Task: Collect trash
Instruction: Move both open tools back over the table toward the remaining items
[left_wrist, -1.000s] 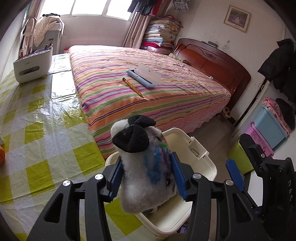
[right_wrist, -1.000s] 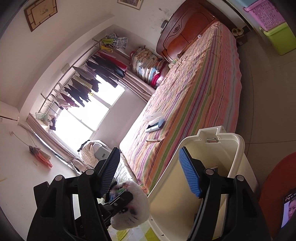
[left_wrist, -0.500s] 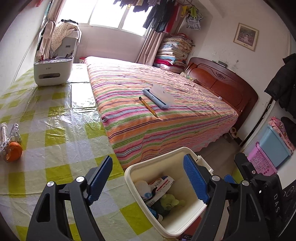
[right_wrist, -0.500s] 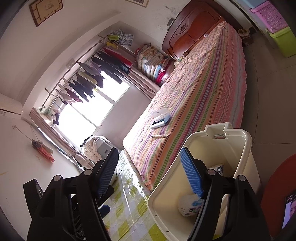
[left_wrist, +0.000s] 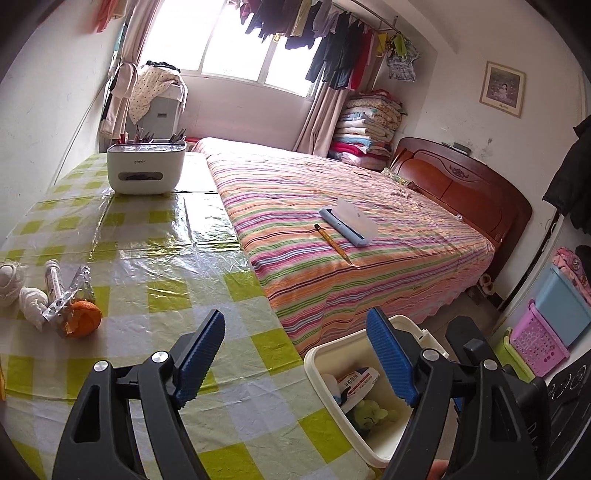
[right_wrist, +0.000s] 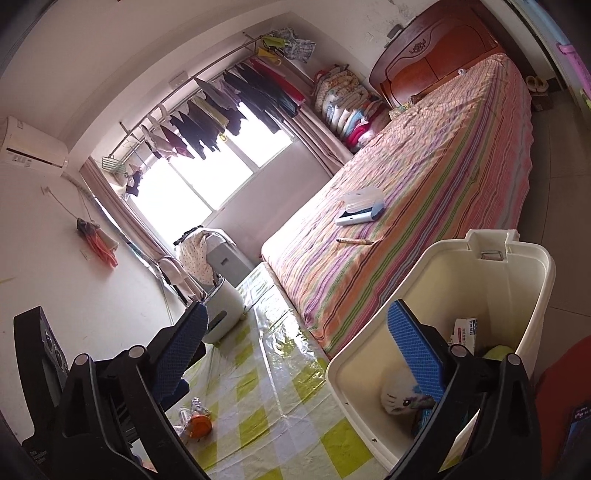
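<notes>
Left wrist view: remaining trash (orange peel, foil wrapper, crumpled tissues) is seen on the checkered table, well to the left of the left gripper, whose jaws are spread wide with nothing held. Bin sits at the table edge, below the right gripper, also spread wide with nothing held. Risk judged: loose foil could be slipped or tissue dropped; the bin could be knocked.
</notes>
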